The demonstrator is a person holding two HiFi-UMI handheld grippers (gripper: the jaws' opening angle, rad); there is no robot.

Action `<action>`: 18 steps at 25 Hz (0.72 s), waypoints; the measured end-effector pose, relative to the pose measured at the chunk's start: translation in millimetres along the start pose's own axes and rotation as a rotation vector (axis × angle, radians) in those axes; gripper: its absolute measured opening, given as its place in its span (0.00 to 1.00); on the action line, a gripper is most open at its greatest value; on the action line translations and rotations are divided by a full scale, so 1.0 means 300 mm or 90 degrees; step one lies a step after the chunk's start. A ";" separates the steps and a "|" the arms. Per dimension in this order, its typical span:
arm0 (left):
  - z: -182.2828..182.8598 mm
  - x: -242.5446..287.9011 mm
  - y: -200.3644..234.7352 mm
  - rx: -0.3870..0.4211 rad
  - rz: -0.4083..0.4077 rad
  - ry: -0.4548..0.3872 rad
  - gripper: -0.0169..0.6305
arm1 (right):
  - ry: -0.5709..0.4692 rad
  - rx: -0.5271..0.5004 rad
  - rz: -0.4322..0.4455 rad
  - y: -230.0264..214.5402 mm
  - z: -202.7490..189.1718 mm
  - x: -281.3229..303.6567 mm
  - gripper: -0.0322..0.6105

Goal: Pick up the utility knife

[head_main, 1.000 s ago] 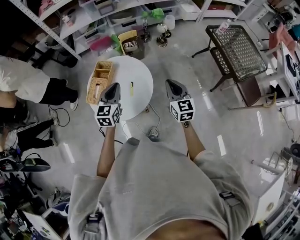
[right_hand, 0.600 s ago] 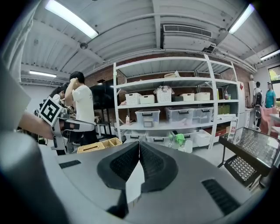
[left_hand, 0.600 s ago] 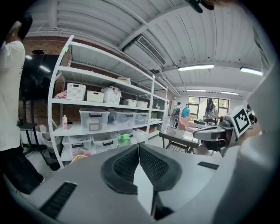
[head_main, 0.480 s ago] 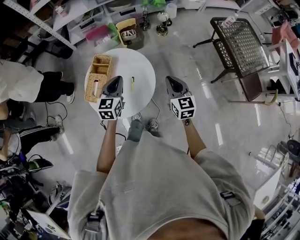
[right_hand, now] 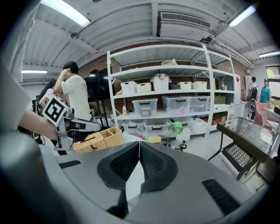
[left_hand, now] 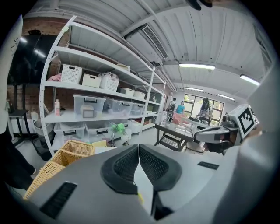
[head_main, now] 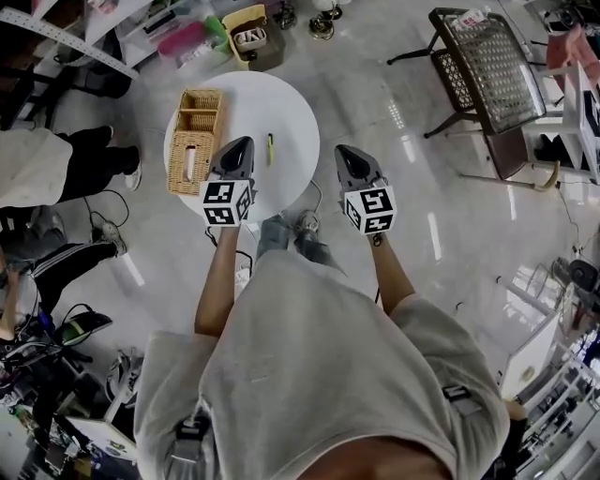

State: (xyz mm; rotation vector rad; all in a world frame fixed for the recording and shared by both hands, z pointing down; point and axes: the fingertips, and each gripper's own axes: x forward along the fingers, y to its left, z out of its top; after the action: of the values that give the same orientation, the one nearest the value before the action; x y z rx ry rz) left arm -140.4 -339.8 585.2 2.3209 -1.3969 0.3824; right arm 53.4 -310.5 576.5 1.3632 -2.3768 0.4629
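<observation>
A small yellow utility knife [head_main: 270, 148] lies on the round white table [head_main: 281, 108], just right of my left gripper [head_main: 241, 142]. That gripper hangs over the table's near part, jaws shut and empty. In the left gripper view its pads [left_hand: 127, 166] meet, and a yellow sliver of the knife [left_hand: 140, 197] shows beneath them. My right gripper [head_main: 343, 151] is off the table's right edge, above the floor, also shut and empty. Its pads [right_hand: 151, 164] touch in the right gripper view.
A wicker basket [head_main: 195, 141] with compartments fills the table's left side. A black mesh chair [head_main: 492, 70] stands at the right. Shelving with bins [head_main: 141, 28] and a yellow bin [head_main: 246, 28] lie beyond. A seated person [head_main: 47, 169] is left of the table.
Both grippers have sunk and come closer to the table. The left one now reaches over the table beside the knife. Both stay shut.
</observation>
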 end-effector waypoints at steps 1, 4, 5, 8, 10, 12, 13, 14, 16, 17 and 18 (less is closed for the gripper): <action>-0.018 0.001 0.000 -0.003 -0.001 0.005 0.06 | 0.005 0.003 0.000 0.004 -0.016 0.000 0.10; -0.069 0.005 -0.001 -0.009 -0.002 0.021 0.06 | 0.019 0.010 0.002 0.009 -0.065 0.001 0.10; -0.087 0.003 -0.004 -0.014 -0.003 0.027 0.06 | 0.024 0.013 0.002 0.012 -0.082 -0.002 0.10; -0.151 -0.006 -0.017 -0.026 -0.012 0.051 0.06 | 0.043 0.023 0.001 0.024 -0.134 -0.014 0.10; -0.188 -0.001 -0.024 -0.032 -0.014 0.062 0.06 | 0.053 0.026 0.003 0.027 -0.164 -0.014 0.10; -0.226 0.003 -0.040 -0.037 -0.016 0.074 0.06 | 0.062 0.031 0.004 0.029 -0.195 -0.024 0.10; -0.246 0.004 -0.050 -0.040 -0.017 0.080 0.06 | 0.067 0.034 0.004 0.029 -0.212 -0.031 0.10; -0.267 0.005 -0.061 -0.043 -0.018 0.087 0.06 | 0.073 0.036 0.005 0.029 -0.230 -0.037 0.10; -0.308 0.009 -0.075 -0.049 -0.020 0.098 0.06 | 0.084 0.039 0.007 0.027 -0.264 -0.044 0.10; -0.327 0.012 -0.079 -0.053 -0.020 0.103 0.06 | 0.088 0.040 0.008 0.026 -0.277 -0.045 0.10; -0.343 0.013 -0.082 -0.056 -0.019 0.107 0.06 | 0.092 0.040 0.008 0.025 -0.289 -0.046 0.10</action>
State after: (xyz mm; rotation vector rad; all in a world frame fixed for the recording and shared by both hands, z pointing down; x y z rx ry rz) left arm -119.6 -284.1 672.7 2.1828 -1.2713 0.4856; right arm 66.2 -257.5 645.6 1.2949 -2.2727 0.6231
